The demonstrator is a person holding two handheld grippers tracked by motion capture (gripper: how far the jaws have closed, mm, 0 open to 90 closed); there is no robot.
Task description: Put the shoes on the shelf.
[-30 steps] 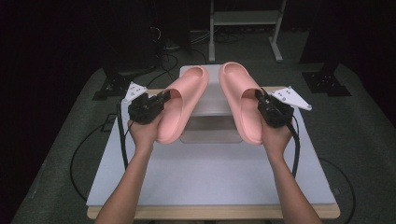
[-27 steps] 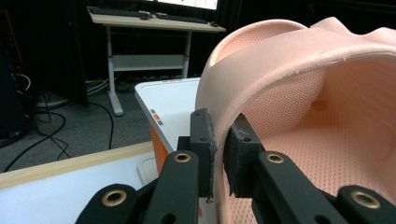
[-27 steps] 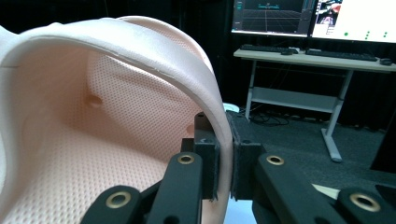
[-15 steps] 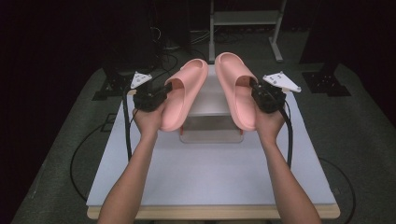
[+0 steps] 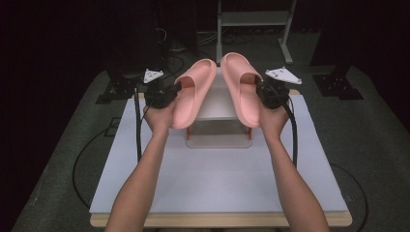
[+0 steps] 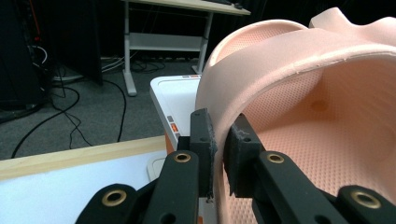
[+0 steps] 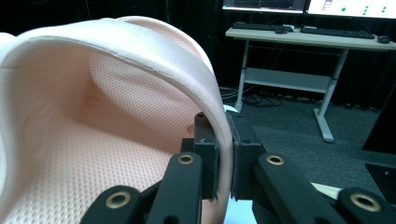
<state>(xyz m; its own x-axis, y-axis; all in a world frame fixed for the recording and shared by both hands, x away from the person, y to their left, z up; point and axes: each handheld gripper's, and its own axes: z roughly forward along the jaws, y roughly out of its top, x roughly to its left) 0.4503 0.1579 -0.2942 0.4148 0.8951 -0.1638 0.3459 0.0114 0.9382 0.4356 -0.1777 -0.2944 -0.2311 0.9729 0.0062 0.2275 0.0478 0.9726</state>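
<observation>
Gripping pink slippers (image 5: 193, 94) (image 5: 241, 87) aloft, left tongs (image 5: 175, 91) and right tongs (image 5: 260, 89).

My left gripper (image 6: 219, 140) pinches the strap edge of a pink slide sandal (image 6: 322, 107), its dimpled lining facing me, above a white table (image 6: 56, 196) with cables beyond.

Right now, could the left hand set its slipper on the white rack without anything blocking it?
Probably yes. The left gripper is shut on the left slipper right beside the rack, whose top shelf looks bare between the two slippers; the right slipper hangs close by, though.
</observation>
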